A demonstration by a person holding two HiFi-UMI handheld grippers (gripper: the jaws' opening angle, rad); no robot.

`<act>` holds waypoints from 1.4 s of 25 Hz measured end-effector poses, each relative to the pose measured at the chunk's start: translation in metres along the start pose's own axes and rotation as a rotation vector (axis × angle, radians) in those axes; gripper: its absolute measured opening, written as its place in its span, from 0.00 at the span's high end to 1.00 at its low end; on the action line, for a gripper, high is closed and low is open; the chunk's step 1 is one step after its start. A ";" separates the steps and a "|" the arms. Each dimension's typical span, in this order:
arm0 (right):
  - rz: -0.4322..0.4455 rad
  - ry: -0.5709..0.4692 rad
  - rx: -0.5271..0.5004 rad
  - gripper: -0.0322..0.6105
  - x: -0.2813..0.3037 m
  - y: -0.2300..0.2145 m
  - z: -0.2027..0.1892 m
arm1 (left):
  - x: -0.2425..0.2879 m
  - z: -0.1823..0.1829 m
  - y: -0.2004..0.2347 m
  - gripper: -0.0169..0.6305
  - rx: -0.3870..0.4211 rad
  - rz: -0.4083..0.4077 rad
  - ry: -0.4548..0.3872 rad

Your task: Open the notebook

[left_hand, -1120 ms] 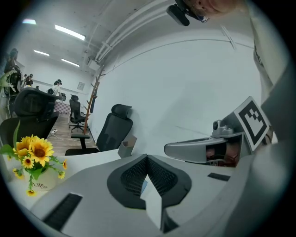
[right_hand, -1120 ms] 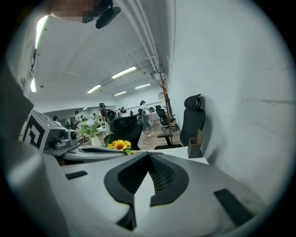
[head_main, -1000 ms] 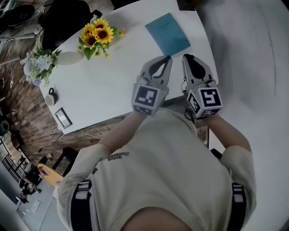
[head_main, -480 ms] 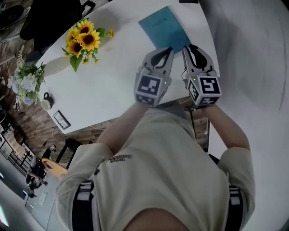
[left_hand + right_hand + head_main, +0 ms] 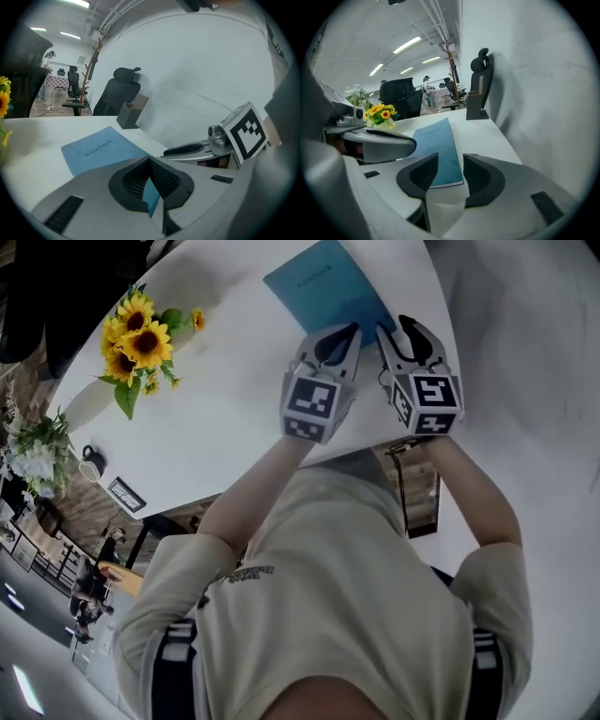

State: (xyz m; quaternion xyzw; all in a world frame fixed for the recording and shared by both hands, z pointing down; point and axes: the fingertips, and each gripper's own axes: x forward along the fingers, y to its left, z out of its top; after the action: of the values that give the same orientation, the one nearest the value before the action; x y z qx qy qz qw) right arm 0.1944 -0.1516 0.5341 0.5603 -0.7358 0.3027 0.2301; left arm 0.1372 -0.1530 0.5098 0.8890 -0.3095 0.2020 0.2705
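A thin blue notebook [image 5: 323, 287] lies shut and flat on the white table [image 5: 234, 409], its cover word showing in the left gripper view [image 5: 96, 150]. My left gripper [image 5: 349, 331] hangs just over the notebook's near edge, fingertips together, nothing in them [image 5: 149, 161]. My right gripper [image 5: 403, 326] is beside it, at the notebook's near right corner. Its jaws are opening, and through the gap [image 5: 450, 158] I see that corner of the notebook [image 5: 438, 140] lying below, with the pads off it.
Sunflowers [image 5: 141, 334] and white flowers [image 5: 37, 460] stand at the table's left, with a mug [image 5: 89, 465] and a small frame [image 5: 125, 493]. A grey box [image 5: 476, 101] sits at the table's far end by the wall. A black office chair [image 5: 117, 93] is behind.
Both grippers have come down and forward to the notebook's near edge. The right gripper's jaws, closed earlier, now stand apart.
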 end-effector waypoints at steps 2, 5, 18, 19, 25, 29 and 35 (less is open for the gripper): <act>0.017 0.022 0.013 0.68 0.007 -0.003 -0.008 | 0.006 -0.008 0.002 0.96 0.005 -0.002 0.028; 0.044 0.045 0.023 0.68 0.014 -0.003 -0.017 | 0.013 -0.022 0.003 0.96 0.005 -0.002 0.081; 0.064 -0.011 0.023 0.82 -0.002 0.004 0.000 | 0.010 -0.021 0.004 0.96 -0.017 0.026 0.101; 0.066 -0.027 0.024 0.84 -0.008 0.007 0.006 | 0.005 -0.015 0.003 0.96 -0.017 0.028 0.086; 0.135 -0.114 -0.004 0.88 -0.047 0.050 0.037 | -0.043 0.029 -0.006 0.96 -0.003 0.041 -0.023; 0.214 -0.153 -0.082 0.88 -0.066 0.100 0.044 | -0.084 0.049 -0.009 0.96 0.008 0.060 -0.089; 0.328 -0.125 -0.206 0.88 -0.074 0.174 0.029 | -0.129 0.036 0.003 0.96 0.017 0.122 -0.098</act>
State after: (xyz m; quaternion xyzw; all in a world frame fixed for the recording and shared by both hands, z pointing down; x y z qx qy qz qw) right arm 0.0463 -0.0878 0.4307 0.4242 -0.8571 0.2239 0.1876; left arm 0.0489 -0.1202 0.4150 0.8795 -0.3742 0.1769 0.2348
